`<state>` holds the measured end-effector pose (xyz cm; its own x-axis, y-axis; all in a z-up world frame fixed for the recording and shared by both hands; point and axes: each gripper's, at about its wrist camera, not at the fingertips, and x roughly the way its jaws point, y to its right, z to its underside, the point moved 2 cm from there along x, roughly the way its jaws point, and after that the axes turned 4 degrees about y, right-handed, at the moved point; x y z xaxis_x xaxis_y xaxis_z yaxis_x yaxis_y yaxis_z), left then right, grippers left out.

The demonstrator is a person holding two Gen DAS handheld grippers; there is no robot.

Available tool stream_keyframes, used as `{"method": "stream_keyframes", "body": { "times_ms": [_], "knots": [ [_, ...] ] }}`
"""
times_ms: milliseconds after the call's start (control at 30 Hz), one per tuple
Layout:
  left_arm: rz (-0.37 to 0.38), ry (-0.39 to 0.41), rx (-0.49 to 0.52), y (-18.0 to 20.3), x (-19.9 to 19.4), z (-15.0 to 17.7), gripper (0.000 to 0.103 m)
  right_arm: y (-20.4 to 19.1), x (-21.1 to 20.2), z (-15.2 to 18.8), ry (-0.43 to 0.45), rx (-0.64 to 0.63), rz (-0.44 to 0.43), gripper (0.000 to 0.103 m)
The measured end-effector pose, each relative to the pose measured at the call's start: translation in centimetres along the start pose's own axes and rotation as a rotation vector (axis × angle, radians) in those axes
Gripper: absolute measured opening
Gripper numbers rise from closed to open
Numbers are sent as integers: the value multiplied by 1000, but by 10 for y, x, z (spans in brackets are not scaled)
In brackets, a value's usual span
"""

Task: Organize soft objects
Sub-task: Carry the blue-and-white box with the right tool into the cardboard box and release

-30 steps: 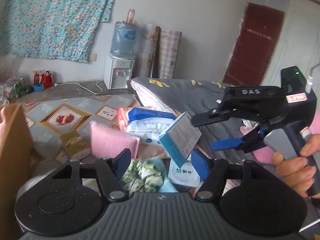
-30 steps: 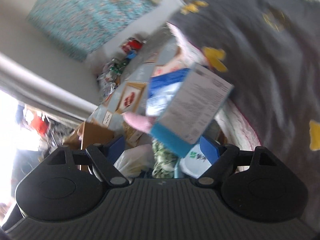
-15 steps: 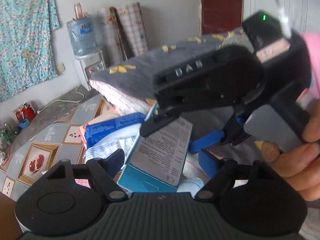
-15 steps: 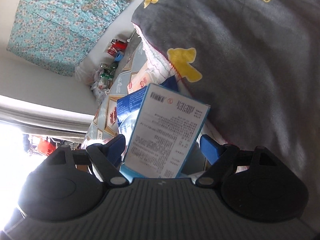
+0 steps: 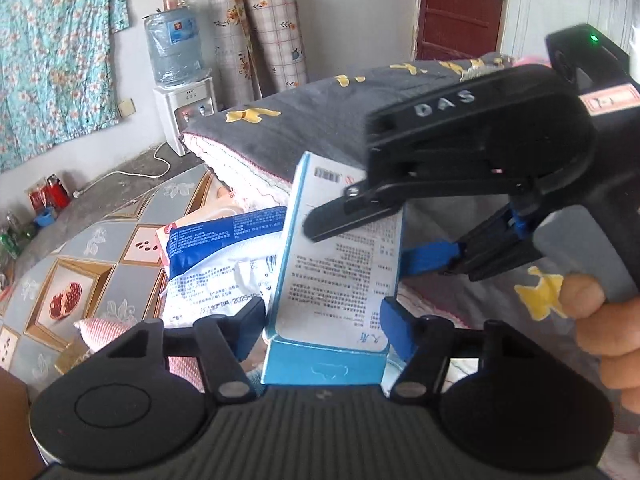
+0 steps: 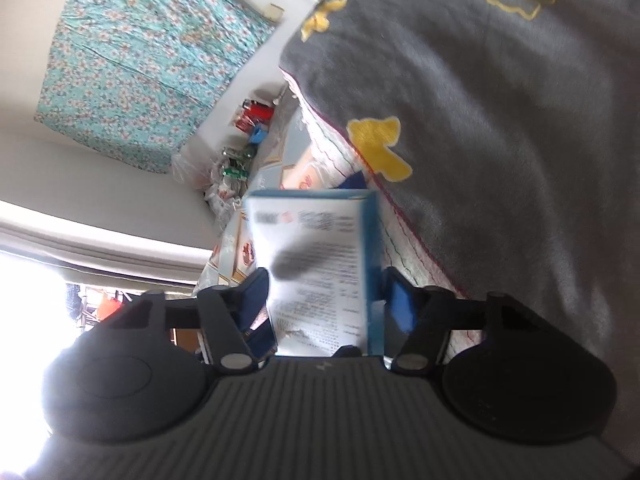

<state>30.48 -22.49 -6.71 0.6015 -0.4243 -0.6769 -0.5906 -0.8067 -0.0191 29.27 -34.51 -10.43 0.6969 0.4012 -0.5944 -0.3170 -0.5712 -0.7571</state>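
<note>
A blue-and-white printed carton (image 5: 340, 280) stands upright over the edge of the bed. My left gripper (image 5: 324, 324) has it between its blue pads, which touch its two side edges; its jaws are closing. My right gripper (image 5: 360, 246) reaches in from the right, one black finger across the printed face and the blue one behind the carton's right edge. In the right wrist view the carton (image 6: 320, 248) fills the gap of the right gripper (image 6: 326, 304), whose jaws are closing with both pads against its sides. A hand (image 5: 600, 320) holds the right gripper's handle.
A blue-and-white plastic pack (image 5: 224, 248) and a pink knitted cloth (image 5: 100, 330) lie below the carton. The grey blanket (image 5: 320, 120) with yellow figures covers the bed at right. A water dispenser (image 5: 180, 80), patterned rolls (image 5: 260, 40) and a red door (image 5: 460, 8) line the far wall.
The carton went from tilted to upright. Both grippers came together around it, and their jaws narrowed from wide apart onto its sides.
</note>
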Motion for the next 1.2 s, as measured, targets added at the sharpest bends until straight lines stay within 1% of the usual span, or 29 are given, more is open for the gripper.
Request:
{"method": "stream_keyframes", "body": {
  "times_ms": [67, 133, 267, 400, 567, 700, 800, 933, 1067, 1200],
  "knots": [
    [15, 10, -19, -1, -10, -1, 64, -6, -7, 2, 10, -12, 1, 49],
    [24, 27, -31, -1, -22, -1, 64, -12, -13, 5, 23, -33, 2, 45],
    [36, 58, -58, -2, -54, 2, 64, -30, -29, 13, 36, -63, -17, 41],
    [26, 81, -93, -8, -92, 6, 64, -55, -45, 29, 36, -124, -52, 39],
    [-30, 117, -140, -31, -139, 15, 64, -98, -52, 53, 4, -201, -115, 39],
    [-107, 146, -182, -59, -176, 27, 64, -146, -45, 80, -46, -261, -171, 39],
    [-178, 164, -225, -88, -202, 41, 64, -183, -26, 107, -97, -304, -210, 39],
    [-269, 168, -296, -133, -229, 63, 64, -236, 15, 143, -184, -353, -250, 39],
    [-353, 140, -373, -181, -244, 84, 64, -281, 72, 179, -284, -372, -257, 39],
    [-406, 91, -444, -237, -247, 103, 65, -317, 132, 218, -370, -378, -243, 39]
  ]
}}
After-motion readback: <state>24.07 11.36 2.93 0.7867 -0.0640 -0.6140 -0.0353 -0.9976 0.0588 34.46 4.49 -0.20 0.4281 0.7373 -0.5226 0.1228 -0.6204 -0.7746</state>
